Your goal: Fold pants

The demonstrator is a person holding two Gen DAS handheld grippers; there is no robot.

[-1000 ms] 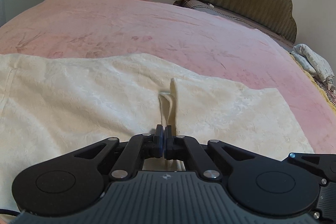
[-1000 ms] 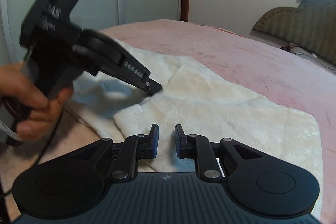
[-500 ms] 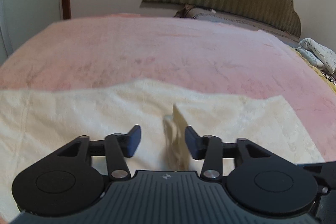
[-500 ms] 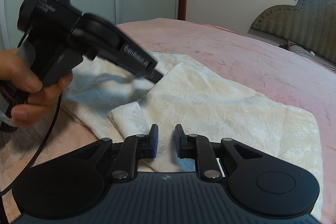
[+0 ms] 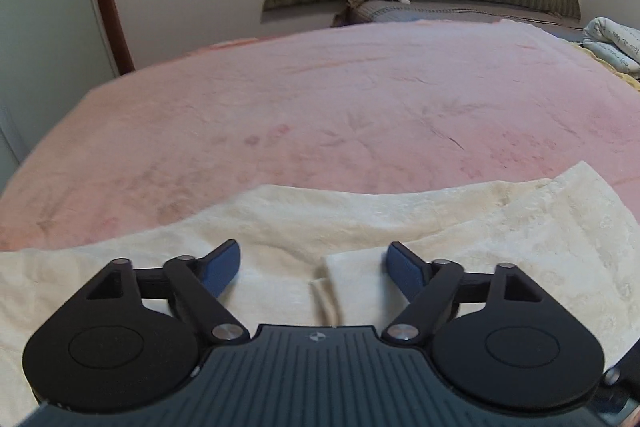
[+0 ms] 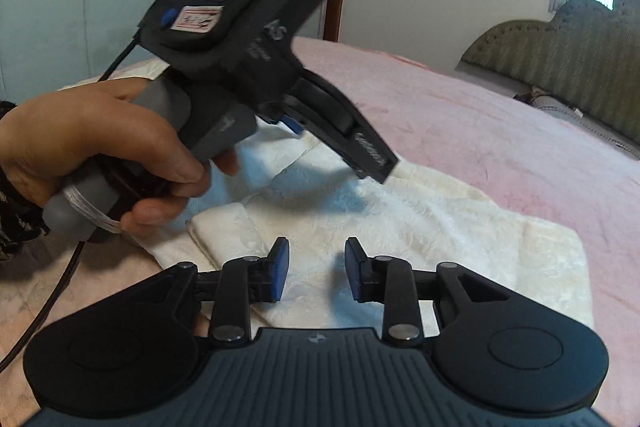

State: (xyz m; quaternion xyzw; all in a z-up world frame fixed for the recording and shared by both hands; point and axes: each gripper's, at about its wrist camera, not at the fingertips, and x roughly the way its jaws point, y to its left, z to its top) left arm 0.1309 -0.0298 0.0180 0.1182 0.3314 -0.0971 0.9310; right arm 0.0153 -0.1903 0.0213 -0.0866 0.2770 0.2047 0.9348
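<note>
A: Released since a second ago: left gripper point(image 5: 313, 265) fingers, then pinched on a raised tuck of the pants point(image 5: 500, 227), have just been opening and now stand wide, clear of the cloth, pulled back toward 6 o'clock.

B: And the right gripper point(image 6: 317, 269)?

A: Fingers have just been opening a little too; narrow gap, nothing held, hovering over the near fold.

B: Pants where?

A: Cream, flat on the pink bed point(image 5: 320, 107), folded edge lying between the left fingers point(image 5: 224, 263), a corner out at 2 o'clock.

B: Step in hand?

A: Probably a fold just laid and let go. Next likely calls for regripping an end and carrying it across.
</note>
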